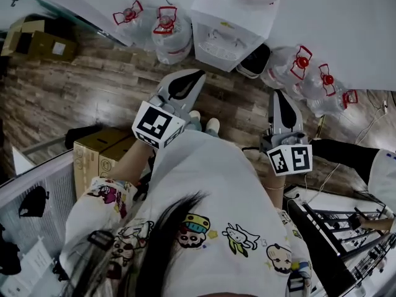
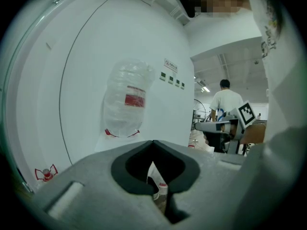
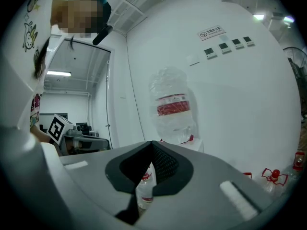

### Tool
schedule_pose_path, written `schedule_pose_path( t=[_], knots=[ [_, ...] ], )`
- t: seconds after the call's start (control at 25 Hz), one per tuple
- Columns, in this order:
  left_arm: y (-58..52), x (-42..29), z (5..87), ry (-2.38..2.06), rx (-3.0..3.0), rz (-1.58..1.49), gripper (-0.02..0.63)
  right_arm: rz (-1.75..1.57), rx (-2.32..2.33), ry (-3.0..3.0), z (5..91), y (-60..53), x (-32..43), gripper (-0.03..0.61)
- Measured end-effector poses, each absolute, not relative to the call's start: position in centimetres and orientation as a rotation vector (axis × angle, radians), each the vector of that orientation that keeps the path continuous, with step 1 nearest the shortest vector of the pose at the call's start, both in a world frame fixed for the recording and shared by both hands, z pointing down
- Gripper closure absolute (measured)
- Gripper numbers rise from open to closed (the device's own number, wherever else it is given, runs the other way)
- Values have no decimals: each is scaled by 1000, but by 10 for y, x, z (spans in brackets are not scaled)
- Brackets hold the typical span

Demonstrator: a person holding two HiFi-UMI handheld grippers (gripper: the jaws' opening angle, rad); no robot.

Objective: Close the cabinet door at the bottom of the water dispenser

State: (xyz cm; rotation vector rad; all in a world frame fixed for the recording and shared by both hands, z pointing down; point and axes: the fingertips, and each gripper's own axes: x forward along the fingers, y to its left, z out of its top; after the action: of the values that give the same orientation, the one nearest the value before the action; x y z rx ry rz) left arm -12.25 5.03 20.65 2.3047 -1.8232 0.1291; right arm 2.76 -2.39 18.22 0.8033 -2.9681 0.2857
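The white water dispenser (image 1: 226, 33) stands against the wall ahead, with a clear bottle (image 2: 127, 99) (image 3: 172, 110) upside down on top. At its lower right a dark panel with a white rim (image 1: 255, 60) juts out; it looks like the cabinet door standing open. My left gripper (image 1: 197, 76) (image 2: 153, 145) is shut and empty, pointing at the dispenser from a short way back. My right gripper (image 1: 277, 96) (image 3: 152, 145) is also shut and empty, held beside it and aimed toward the dark panel. Neither touches the dispenser.
Water bottles with red caps stand on the wooden floor left (image 1: 167, 36) and right (image 1: 300, 64) of the dispenser. Cardboard boxes (image 1: 102, 150) sit at my left, a table with equipment (image 1: 346, 228) at my right. A person (image 2: 225, 102) stands far off.
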Motion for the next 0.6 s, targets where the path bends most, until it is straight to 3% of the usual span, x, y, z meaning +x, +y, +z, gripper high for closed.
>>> schedule_pose_path(
  t=[0.6],
  knots=[
    [43,-120,204,-1828,2326,157,614,283,780,-2947,192,-26,28,571]
  ],
)
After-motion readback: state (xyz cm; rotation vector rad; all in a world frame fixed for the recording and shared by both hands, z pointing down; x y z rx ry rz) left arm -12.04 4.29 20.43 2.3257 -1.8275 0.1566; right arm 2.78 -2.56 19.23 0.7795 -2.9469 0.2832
